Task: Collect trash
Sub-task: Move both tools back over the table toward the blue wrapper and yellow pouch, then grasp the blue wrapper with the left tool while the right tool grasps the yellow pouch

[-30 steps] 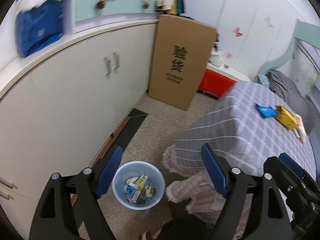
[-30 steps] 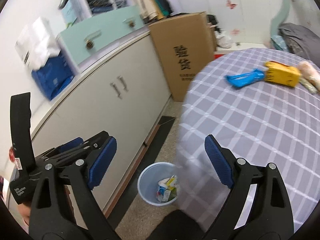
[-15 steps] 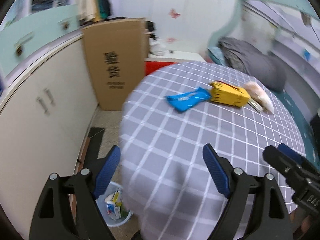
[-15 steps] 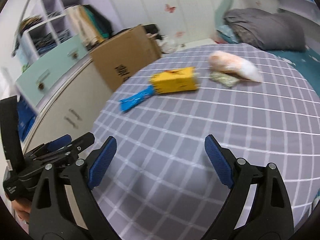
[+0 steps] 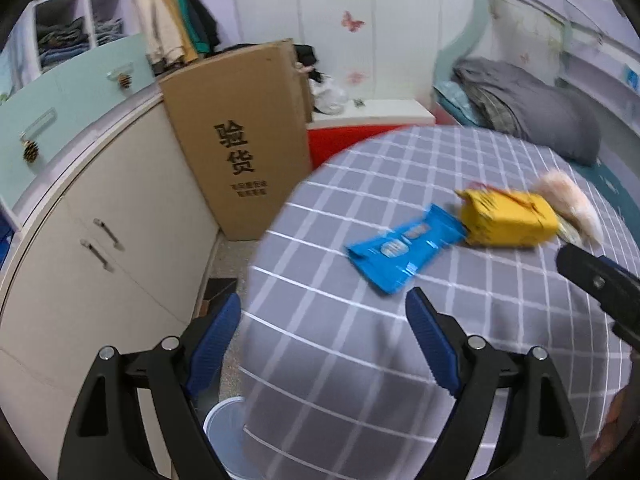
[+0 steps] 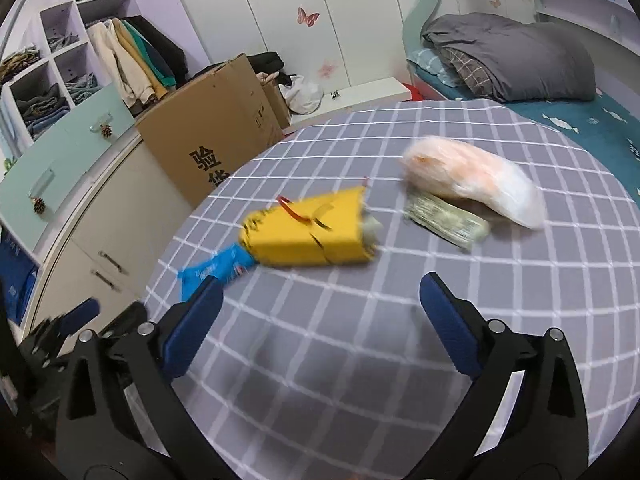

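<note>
Four pieces of trash lie on the grey checked tabletop (image 6: 360,340): a blue wrapper (image 5: 404,254), a yellow carton (image 6: 308,232), a crumpled greenish packet (image 6: 448,220) and a pale pink plastic bag (image 6: 472,184). In the right wrist view the blue wrapper's far end touches or slips under the yellow carton, and the greenish packet lies just beside the pink bag, partly under its edge. All four are blurred, so print and finer detail cannot be read.

The left tool (image 5: 324,340) hangs over the near edge of the tabletop with its blue pads spread wide and nothing between them; the blue wrapper lies just beyond its tips, apart from both pads. The right tool (image 6: 316,320) is above the cloth with its jaws opening, wide apart, and empty; the yellow carton lies ahead of it, untouched. The right tool's dark tip also shows at the right edge of the left wrist view.

Below the tabletop's edge, on the floor, stands a pale blue bin (image 5: 224,428), only partly seen behind the left tool. A tall cardboard box (image 5: 248,140) leans against the cream cabinet (image 5: 120,240), and a grey folded quilt (image 6: 516,56) lies on the bed behind.
</note>
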Demonstrator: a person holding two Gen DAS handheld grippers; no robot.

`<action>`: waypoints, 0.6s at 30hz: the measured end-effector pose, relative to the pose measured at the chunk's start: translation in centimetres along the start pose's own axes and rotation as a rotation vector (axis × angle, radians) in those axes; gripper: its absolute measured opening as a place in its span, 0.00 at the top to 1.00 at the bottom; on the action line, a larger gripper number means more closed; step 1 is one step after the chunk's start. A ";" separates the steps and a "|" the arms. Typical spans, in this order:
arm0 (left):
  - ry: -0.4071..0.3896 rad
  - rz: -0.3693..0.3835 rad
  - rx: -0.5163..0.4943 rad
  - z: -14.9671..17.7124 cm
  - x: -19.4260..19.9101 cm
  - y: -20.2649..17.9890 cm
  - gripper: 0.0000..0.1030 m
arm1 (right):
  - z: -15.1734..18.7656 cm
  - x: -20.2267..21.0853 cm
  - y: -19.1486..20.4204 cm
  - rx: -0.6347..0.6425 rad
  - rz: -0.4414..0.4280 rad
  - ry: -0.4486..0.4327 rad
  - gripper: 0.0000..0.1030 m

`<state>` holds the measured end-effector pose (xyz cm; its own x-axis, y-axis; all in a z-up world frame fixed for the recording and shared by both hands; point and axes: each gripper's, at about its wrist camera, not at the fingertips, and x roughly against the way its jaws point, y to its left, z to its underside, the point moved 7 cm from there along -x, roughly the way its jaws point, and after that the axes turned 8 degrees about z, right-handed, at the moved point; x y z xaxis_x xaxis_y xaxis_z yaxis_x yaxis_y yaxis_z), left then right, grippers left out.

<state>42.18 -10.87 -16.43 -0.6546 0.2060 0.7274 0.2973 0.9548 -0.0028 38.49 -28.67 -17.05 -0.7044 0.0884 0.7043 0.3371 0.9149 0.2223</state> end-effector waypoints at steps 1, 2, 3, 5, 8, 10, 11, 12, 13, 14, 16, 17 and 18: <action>-0.008 -0.009 0.015 -0.3 0.1 0.7 0.20 | -0.3 -0.7 0.5 -0.001 0.008 0.009 0.06; -0.017 -0.018 0.027 -0.6 0.1 1.4 0.20 | -0.6 -1.3 1.1 0.002 0.013 0.012 0.06; -0.022 -0.021 0.033 -0.9 0.0 1.9 0.20 | -0.7 -1.9 1.5 0.012 0.025 0.017 0.06; -0.026 -0.009 0.031 -1.3 -0.1 2.4 0.20 | -1.0 -3.8 1.9 0.042 0.096 0.057 0.06; -0.023 0.019 -0.022 -1.5 -0.7 1.6 0.20 | -1.4 -5.5 1.9 0.076 0.122 0.079 0.06; -0.022 0.044 -0.067 -1.8 -1.4 0.5 0.20 | -1.6 -5.7 0.7 0.050 0.104 0.068 0.11; -0.019 0.070 -0.100 -1.8 -1.8 -0.6 0.20 | -1.7 -5.5 0.1 0.040 0.101 0.060 0.33; -0.017 0.087 -0.124 -1.8 -2.2 -1.4 0.20 | -1.7 -5.4 -0.3 0.036 0.096 0.059 0.53; -0.012 0.105 -0.151 -1.8 -2.7 -2.3 0.20 | -1.6 -5.3 -0.8 0.028 0.092 0.063 0.71; -0.004 0.113 -0.175 -1.8 -3.2 -3.1 0.20 | -1.4 -5.1 -1.7 0.017 0.093 0.073 0.71; 0.008 0.116 -0.223 -1.8 -4.1 -4.7 0.20 | -1.1 -4.9 -2.8 0.017 0.095 0.078 0.71; 0.015 0.119 -0.243 -1.8 -4.6 -5.5 0.20 | -0.9 -4.8 -3.2 0.012 0.096 0.078 0.73; 0.025 0.132 -0.258 -1.9 -5.1 -6.1 0.20 | -0.8 -4.6 -3.7 0.012 0.086 0.076 0.73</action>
<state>45.00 -18.18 -18.87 -0.5822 0.3165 0.7489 0.5479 0.8333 0.0738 41.04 -32.75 -20.55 -0.6234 0.1371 0.7698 0.3862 0.9100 0.1507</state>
